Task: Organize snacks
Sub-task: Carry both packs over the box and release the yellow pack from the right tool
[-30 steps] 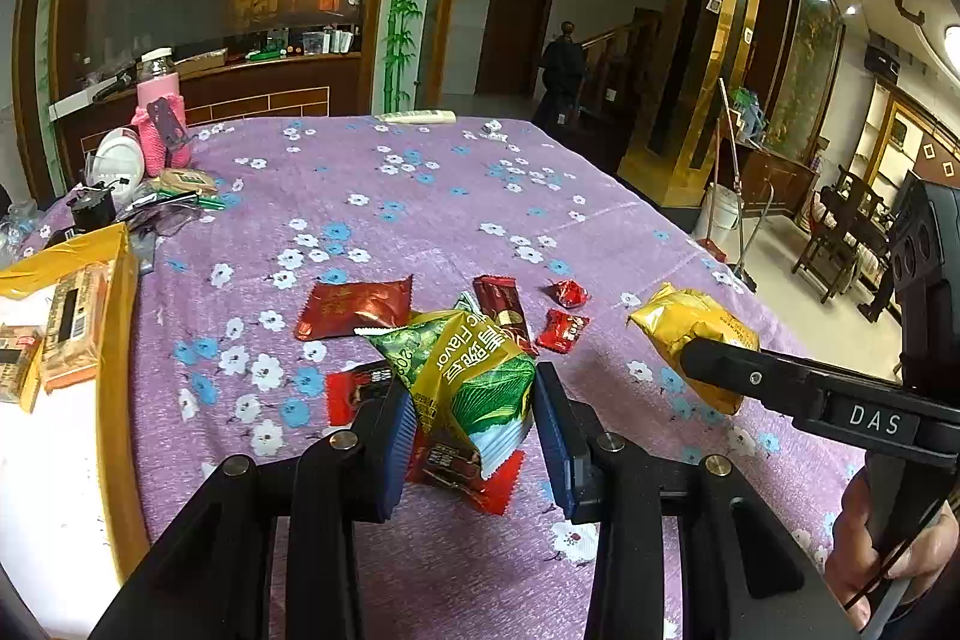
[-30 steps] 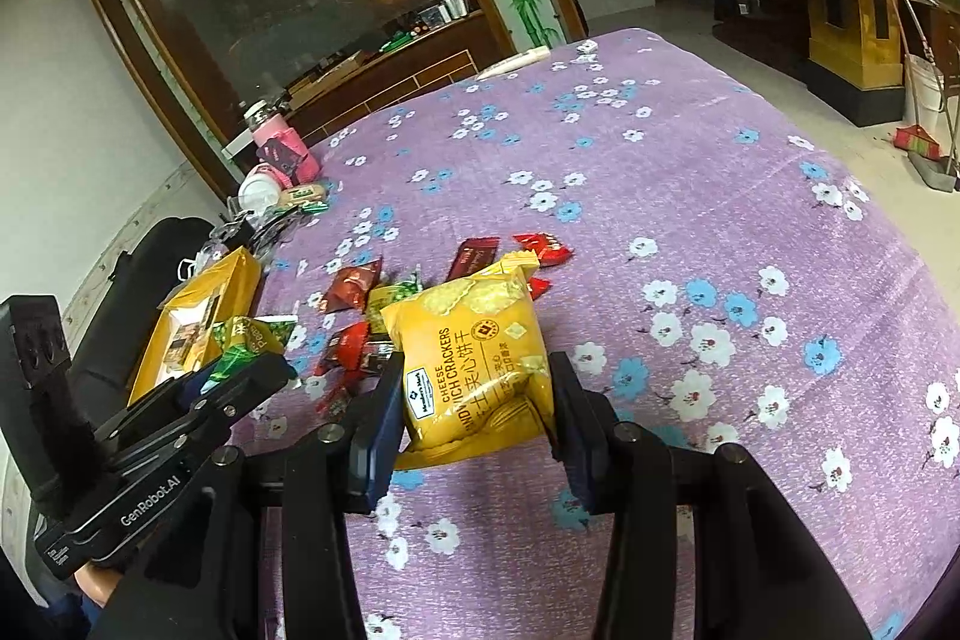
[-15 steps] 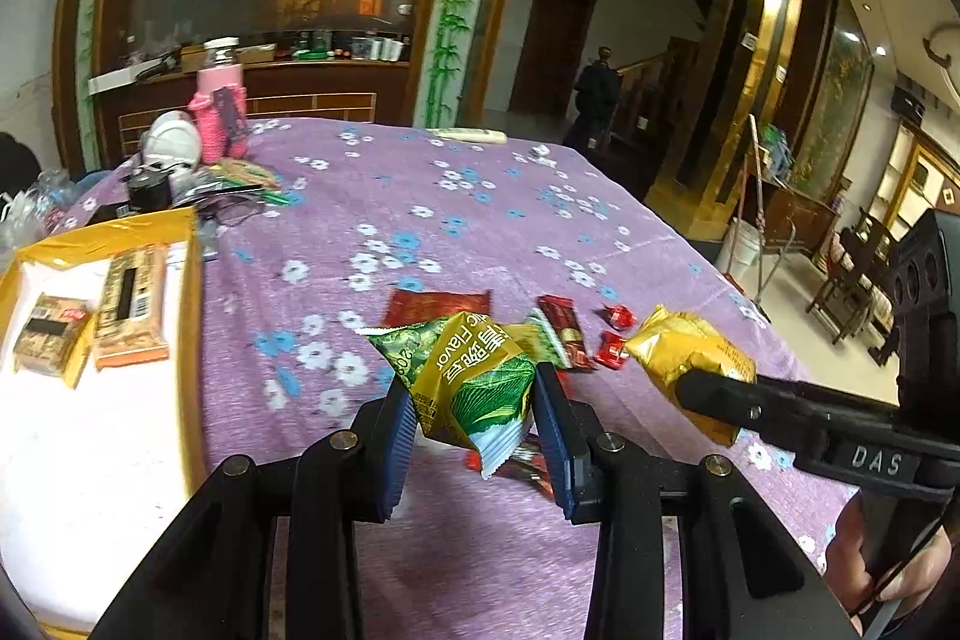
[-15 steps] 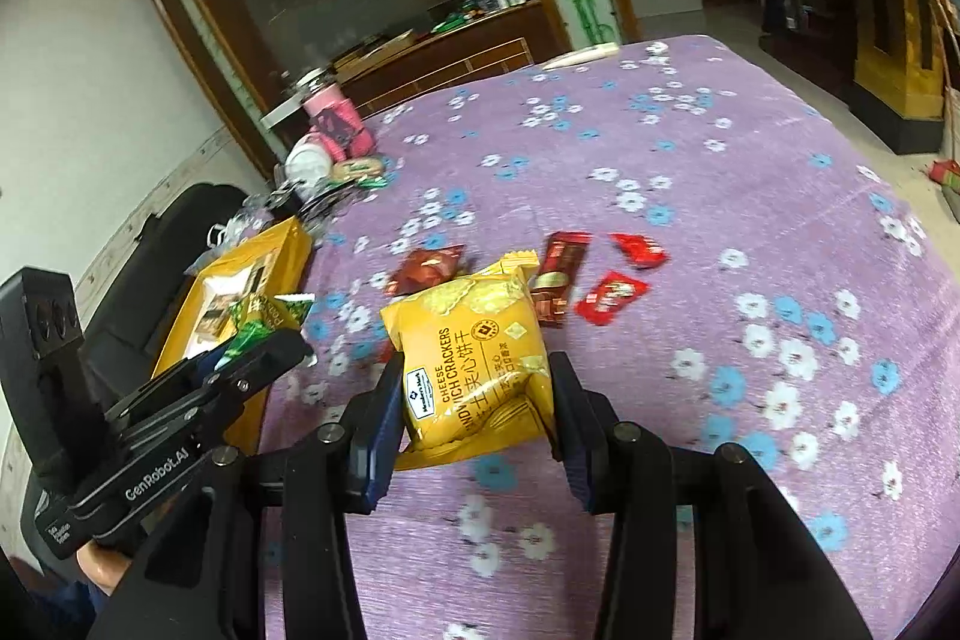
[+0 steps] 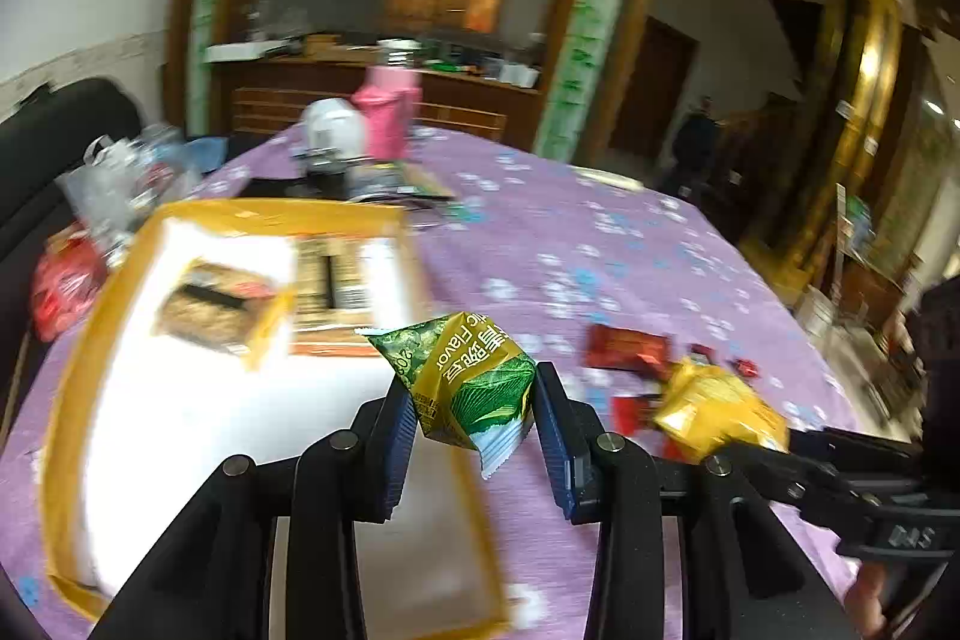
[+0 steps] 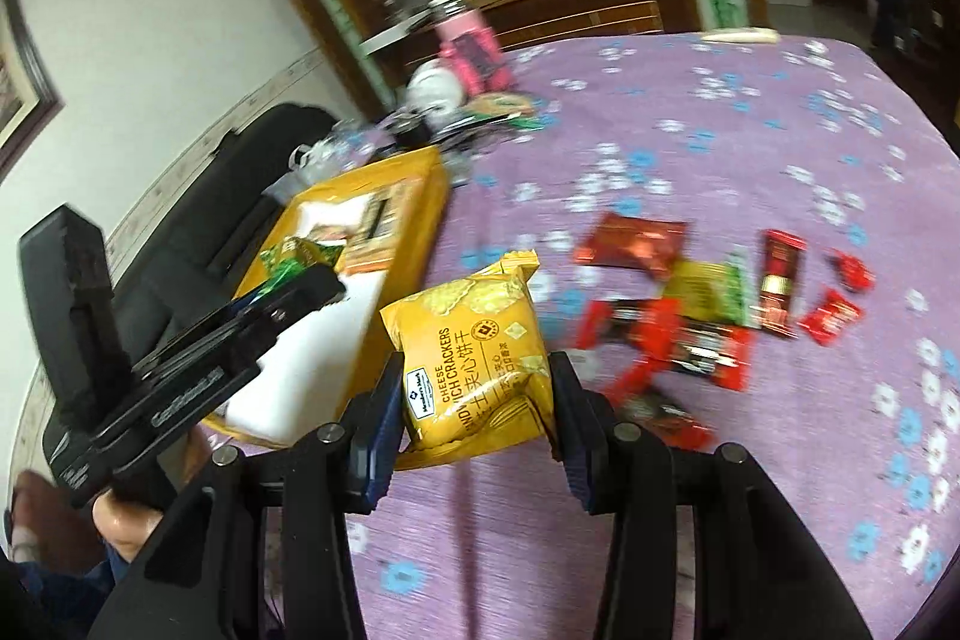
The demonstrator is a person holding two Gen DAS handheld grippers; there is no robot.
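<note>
The left gripper [image 5: 474, 430] is closed on a small green and yellow foil snack packet [image 5: 468, 382], its blue pads pressing on both sides of the packet, which sits lifted above the near right edge of a shallow yellow cardboard tray with a white floor [image 5: 84, 334]. In the left wrist view the tray fills the area from 8 to 10 o'clock, and two brown wrapped snack bars [image 5: 327, 274] lie in its far part. The right gripper [image 6: 474, 400] is clamped on a yellow plastic bag of cheese sandwich crackers [image 6: 474, 358], held upright between the pads over the purple tablecloth with white and blue flowers [image 6: 780, 490]. In the right wrist view the same tray lies at about 10 o'clock of this bag, and the left gripper with its green packet appears over it. At 3 o'clock of the cracker bag, a loose group of red and dark foil snack wrappers [image 6: 678, 334] lies flat on the cloth, well apart from the tray. A pink bottle [image 5: 387, 118] stands at the far end of the table, at 12 o'clock. Both views are blurred.
</note>
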